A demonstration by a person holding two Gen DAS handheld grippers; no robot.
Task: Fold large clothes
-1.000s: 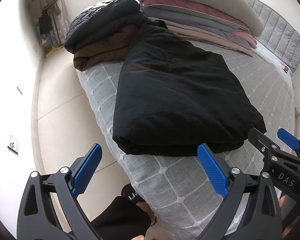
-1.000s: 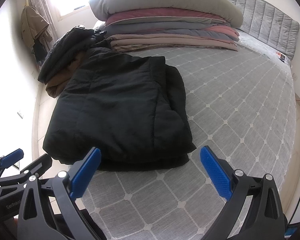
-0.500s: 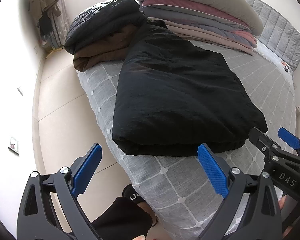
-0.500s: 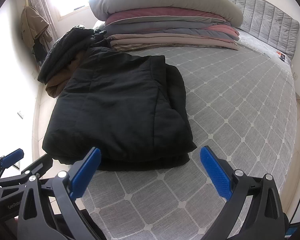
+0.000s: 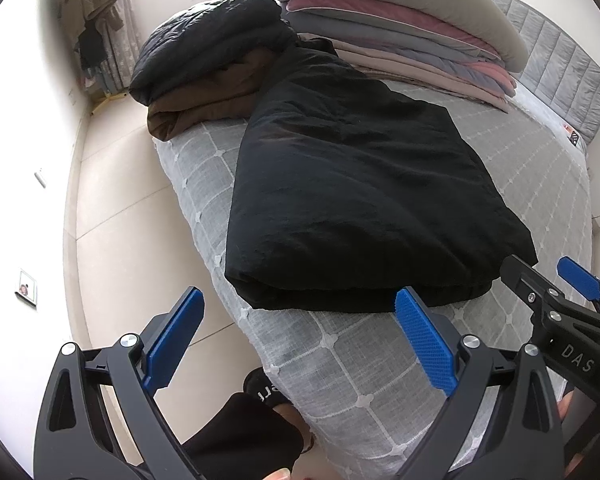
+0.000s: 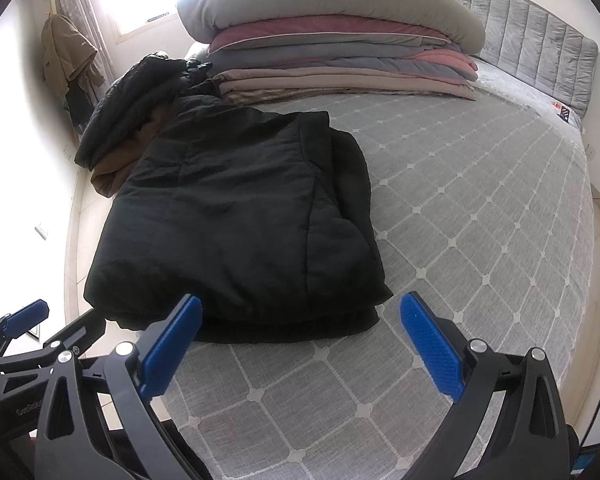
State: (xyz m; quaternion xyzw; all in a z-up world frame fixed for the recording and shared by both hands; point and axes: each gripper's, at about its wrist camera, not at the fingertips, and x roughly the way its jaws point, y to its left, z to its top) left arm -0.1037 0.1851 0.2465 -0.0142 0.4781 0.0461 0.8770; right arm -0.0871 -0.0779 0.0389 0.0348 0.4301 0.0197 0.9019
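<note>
A folded black jacket [image 5: 352, 200] lies on the grey quilted bed [image 6: 480, 208], near its left edge, its thick folded hem facing the claws. The left claw [image 5: 300, 340] hangs wide and empty just short of that hem, above the bed's corner. The right claw [image 6: 300, 344] is also spread wide, holding nothing, just before the jacket's near right corner. Stacked blankets [image 6: 340, 64] lie beyond the jacket.

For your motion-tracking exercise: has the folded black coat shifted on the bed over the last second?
No. The folded black coat keeps its place against the bed's grid lines.
</note>
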